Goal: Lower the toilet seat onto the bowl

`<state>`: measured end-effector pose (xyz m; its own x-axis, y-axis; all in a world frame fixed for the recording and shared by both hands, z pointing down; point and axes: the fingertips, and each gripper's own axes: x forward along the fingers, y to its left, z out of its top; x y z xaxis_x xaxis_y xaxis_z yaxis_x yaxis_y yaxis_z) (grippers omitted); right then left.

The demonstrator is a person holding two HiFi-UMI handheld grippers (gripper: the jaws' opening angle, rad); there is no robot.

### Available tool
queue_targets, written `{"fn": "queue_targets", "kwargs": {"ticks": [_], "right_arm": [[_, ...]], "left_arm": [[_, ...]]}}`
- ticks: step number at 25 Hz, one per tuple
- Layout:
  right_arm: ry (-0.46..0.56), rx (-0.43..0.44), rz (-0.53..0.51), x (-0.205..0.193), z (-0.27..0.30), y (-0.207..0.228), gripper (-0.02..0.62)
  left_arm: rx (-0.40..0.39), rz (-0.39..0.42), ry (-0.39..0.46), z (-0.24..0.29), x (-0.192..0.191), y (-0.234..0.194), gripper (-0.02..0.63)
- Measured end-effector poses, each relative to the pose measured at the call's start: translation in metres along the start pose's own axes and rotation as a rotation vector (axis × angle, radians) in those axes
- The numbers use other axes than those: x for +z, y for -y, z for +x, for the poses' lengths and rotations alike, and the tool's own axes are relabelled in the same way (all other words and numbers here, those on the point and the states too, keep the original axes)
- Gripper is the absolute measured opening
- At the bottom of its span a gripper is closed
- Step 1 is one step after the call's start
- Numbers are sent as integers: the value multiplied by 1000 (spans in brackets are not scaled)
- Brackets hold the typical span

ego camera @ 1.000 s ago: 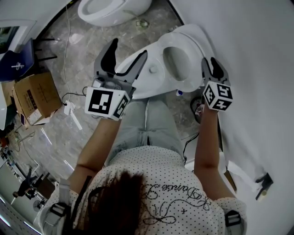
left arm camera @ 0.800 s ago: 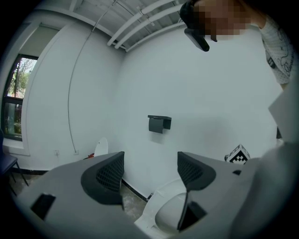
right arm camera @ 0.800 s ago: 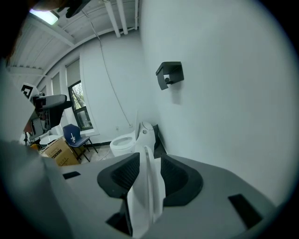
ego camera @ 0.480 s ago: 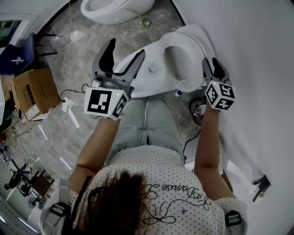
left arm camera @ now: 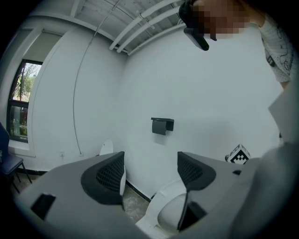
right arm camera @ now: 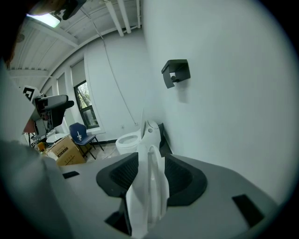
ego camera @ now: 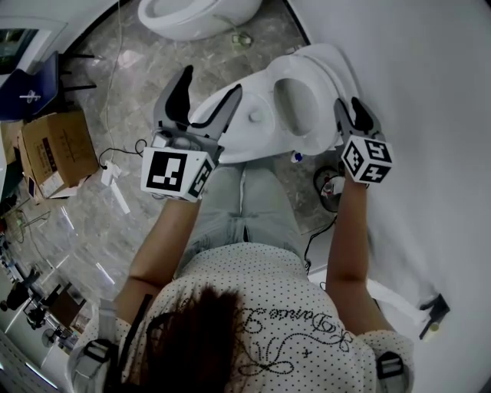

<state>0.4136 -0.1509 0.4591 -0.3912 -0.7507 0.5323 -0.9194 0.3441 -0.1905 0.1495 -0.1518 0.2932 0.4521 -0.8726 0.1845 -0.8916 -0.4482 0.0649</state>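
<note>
A white toilet [ego camera: 247, 137] stands against the wall, its seat [ego camera: 301, 98] raised upright with the lid behind it. My right gripper [ego camera: 350, 115] sits at the seat's right edge. In the right gripper view the white edge of the seat [right arm camera: 150, 196] fills the gap between the two black pads, which press on it from both sides. My left gripper [ego camera: 209, 86] hangs above the front of the bowl, open, with nothing between its fingers. The left gripper view looks past the open left gripper [left arm camera: 150, 175] to the raised seat [left arm camera: 169, 215] below.
A second toilet [ego camera: 188, 15] stands at the far end of the marble floor. A cardboard box [ego camera: 57, 150] and a blue chair [ego camera: 27, 96] are at the left, with cables nearby. A black paper holder [right arm camera: 175, 72] hangs on the white wall close on the right.
Almost nothing differs. Both grippers stay where they were and the seat stays upright; the view has only drifted a little.
</note>
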Motion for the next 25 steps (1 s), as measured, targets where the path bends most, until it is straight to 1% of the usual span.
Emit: {"fn": "queue_targets", "kwargs": {"ticks": [7, 13, 20, 22, 25], "right_arm": [[-30, 29, -47, 1, 6, -22, 175], [-43, 40, -66, -6, -2, -33, 178], [-92, 34, -84, -3, -2, -61, 157], [-112, 42, -72, -6, -2, -71, 161], [-153, 69, -41, -12, -2, -93, 194]], "left_arm": [[4, -4, 1, -6, -2, -11, 354], [-7, 0, 7, -15, -6, -12, 354], [-40, -10, 8, -24, -4, -40, 354], [-51, -11, 4, -27, -5, -49, 354], [-69, -9, -1, -34, -6, -62, 354]]}}
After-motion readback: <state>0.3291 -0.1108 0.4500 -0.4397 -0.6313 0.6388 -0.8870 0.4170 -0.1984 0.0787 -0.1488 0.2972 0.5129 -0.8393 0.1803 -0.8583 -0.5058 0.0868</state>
